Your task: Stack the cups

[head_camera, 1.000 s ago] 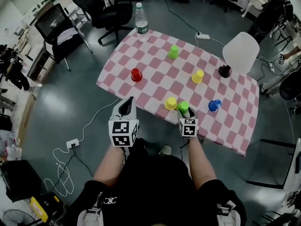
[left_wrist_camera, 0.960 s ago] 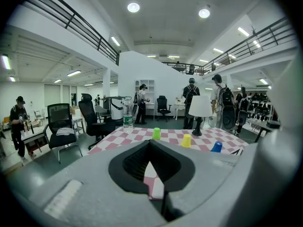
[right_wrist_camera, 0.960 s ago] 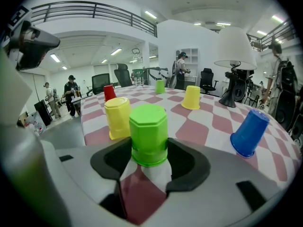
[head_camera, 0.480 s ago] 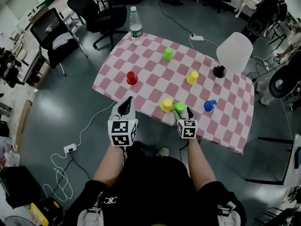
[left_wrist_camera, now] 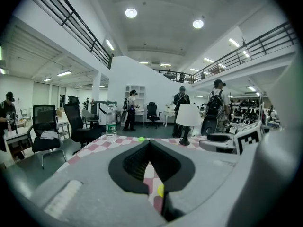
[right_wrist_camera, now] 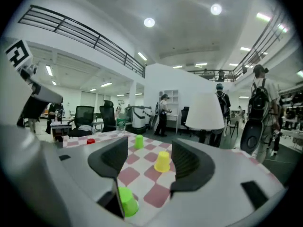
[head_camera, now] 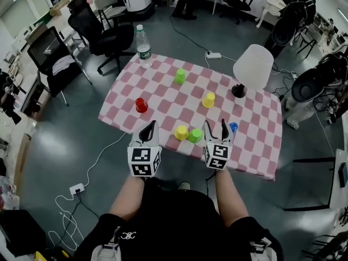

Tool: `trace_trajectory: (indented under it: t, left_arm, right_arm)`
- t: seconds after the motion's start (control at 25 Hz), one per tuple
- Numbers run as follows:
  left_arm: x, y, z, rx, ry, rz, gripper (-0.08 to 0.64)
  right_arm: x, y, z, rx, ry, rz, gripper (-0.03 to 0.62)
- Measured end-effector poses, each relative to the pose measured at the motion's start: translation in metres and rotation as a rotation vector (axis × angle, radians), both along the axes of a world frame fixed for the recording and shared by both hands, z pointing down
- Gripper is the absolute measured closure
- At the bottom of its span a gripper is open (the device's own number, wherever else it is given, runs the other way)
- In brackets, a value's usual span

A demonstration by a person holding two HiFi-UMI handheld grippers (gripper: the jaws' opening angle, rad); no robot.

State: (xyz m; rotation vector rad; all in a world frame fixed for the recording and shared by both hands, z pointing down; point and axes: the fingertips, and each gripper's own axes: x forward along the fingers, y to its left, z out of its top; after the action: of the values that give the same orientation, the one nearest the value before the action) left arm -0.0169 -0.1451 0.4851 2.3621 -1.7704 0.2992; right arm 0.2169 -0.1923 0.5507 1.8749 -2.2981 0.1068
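On the pink checked table (head_camera: 255, 145) a green cup (head_camera: 195, 135) stands upside down, touching a yellow cup (head_camera: 181, 132) on its left. My right gripper (head_camera: 216, 126) hangs just right of and above the green cup. Its jaws have just been opening and stand open with nothing between them. Its own view has that green cup (right_wrist_camera: 127, 201) low by the left jaw and a second yellow cup (right_wrist_camera: 162, 161) beyond the gap of the right gripper (right_wrist_camera: 149, 150). My left gripper (head_camera: 148, 128) is shut and empty at the table's near edge. Farther off stand a red cup (head_camera: 141, 105), another green cup (head_camera: 180, 76) and the second yellow cup (head_camera: 209, 100). A blue cup (head_camera: 233, 126) peeks from behind the right gripper.
A white table lamp (head_camera: 252, 67) stands at the table's far right and a water bottle (head_camera: 143, 38) at its far left corner. Office chairs (head_camera: 103, 29) and cables (head_camera: 81, 189) surround the table. People stand in the background of both gripper views.
The right gripper has come off the green cup and risen, jaws wider apart; the cup stays beside the yellow one. The left gripper moved up to the table edge.
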Motion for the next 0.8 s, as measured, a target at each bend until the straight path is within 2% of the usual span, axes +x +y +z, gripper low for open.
trace_trajectory:
  t: [0.04,0.08,0.16,0.2,0.48,0.8]
  left_arm:
    - [0.006,-0.002,-0.002,0.005,0.0,0.012,0.545]
    - [0.011,-0.003,-0.005,0.011,0.001,0.022,0.545]
    - [0.021,-0.006,-0.011,0.025,0.003,0.039,0.545]
    - [0.025,-0.008,-0.014,0.032,0.004,0.046,0.545]
    - [0.053,-0.022,-0.031,0.069,0.021,0.105,0.545]
    - [0.063,-0.038,-0.044,0.099,0.047,0.158,0.546]
  right_arm:
    - [0.008,-0.001,-0.014,0.024,0.003,0.035,0.314]
    - [0.016,-0.001,-0.027,0.046,0.009,0.074,0.38]
    - [0.032,0.0,-0.052,0.083,0.026,0.151,0.565]
    - [0.037,0.002,-0.063,0.1,0.029,0.174,0.589]
    - [0.049,0.003,-0.113,0.195,0.024,0.217,0.589]
    - [0.043,-0.006,-0.111,0.147,-0.025,0.236,0.589]
